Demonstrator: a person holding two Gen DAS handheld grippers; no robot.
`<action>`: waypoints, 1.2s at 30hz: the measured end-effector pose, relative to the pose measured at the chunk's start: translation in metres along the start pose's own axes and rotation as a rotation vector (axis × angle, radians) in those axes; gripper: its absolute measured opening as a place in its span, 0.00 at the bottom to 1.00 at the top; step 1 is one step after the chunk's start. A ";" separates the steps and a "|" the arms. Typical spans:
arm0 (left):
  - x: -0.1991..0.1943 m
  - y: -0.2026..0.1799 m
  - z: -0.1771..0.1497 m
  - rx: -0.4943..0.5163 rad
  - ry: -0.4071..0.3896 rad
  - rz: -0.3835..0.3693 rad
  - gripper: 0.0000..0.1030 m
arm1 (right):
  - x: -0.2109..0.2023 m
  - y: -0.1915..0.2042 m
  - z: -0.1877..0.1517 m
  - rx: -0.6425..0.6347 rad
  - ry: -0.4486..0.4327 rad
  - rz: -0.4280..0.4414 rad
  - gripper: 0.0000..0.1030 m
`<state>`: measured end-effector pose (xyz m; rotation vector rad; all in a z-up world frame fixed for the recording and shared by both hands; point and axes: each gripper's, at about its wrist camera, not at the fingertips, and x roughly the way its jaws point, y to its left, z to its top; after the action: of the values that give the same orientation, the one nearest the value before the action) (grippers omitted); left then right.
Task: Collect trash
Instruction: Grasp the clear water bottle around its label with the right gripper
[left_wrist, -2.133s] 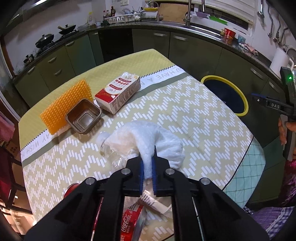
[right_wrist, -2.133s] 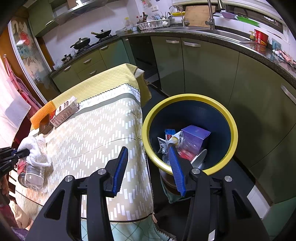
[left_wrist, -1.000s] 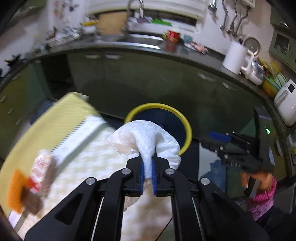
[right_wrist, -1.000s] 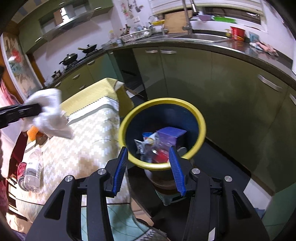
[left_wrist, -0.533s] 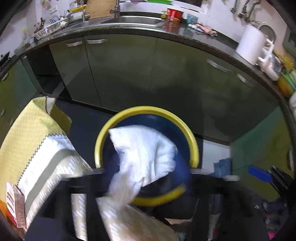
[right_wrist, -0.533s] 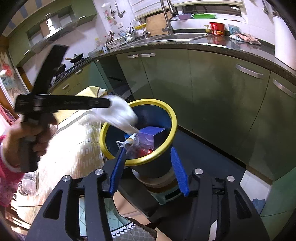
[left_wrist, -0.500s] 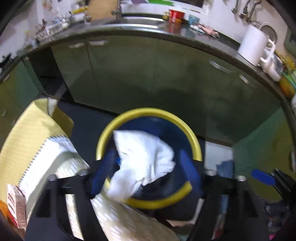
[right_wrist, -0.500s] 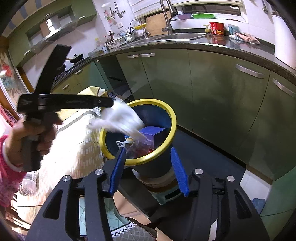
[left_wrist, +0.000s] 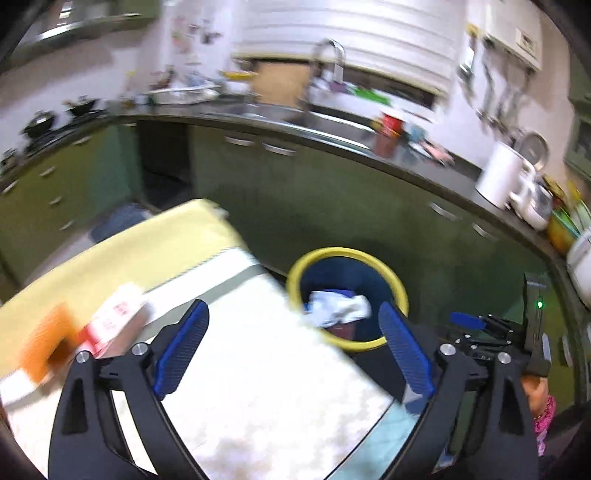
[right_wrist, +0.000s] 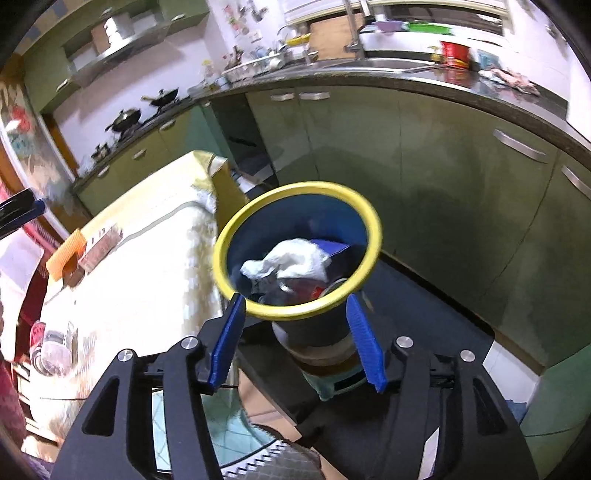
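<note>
A blue trash bin with a yellow rim (left_wrist: 347, 254) (right_wrist: 295, 314) stands on the floor beside the table. A crumpled white tissue (left_wrist: 338, 305) (right_wrist: 291, 260) lies inside it on top of other trash, next to a purple box (right_wrist: 338, 249). My left gripper (left_wrist: 291, 345) is open and empty, above the table edge, short of the bin. My right gripper (right_wrist: 295, 339) is open and empty, just in front of the bin. On the table lie a red-and-white carton (left_wrist: 114, 319) (right_wrist: 101, 245) and a clear plastic bottle (right_wrist: 51, 350).
The table carries a zigzag-patterned cloth (left_wrist: 258, 387) (right_wrist: 147, 280). An orange bristle mat (left_wrist: 44, 343) (right_wrist: 64, 254) and a small brown tray stand at its far end. Green cabinets (right_wrist: 424, 177) run behind the bin. The right gripper shows at the left wrist view's right edge (left_wrist: 480, 325).
My left gripper has opened and let go of the white tissue, which now lies in the bin. The left gripper has pulled back over the table. The right gripper stayed near the bin.
</note>
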<state>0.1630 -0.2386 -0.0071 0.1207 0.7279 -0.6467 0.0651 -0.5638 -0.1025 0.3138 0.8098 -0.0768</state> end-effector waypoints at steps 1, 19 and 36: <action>-0.012 0.014 -0.009 -0.029 -0.012 0.022 0.86 | 0.002 0.008 0.000 -0.020 0.007 0.007 0.59; -0.152 0.153 -0.132 -0.374 -0.104 0.376 0.93 | 0.045 0.290 -0.012 -0.553 0.255 0.444 0.61; -0.173 0.194 -0.168 -0.480 -0.134 0.404 0.93 | 0.100 0.379 -0.045 -0.619 0.408 0.436 0.62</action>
<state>0.0825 0.0581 -0.0426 -0.2130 0.6852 -0.0832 0.1732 -0.1846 -0.1111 -0.0933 1.1039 0.6551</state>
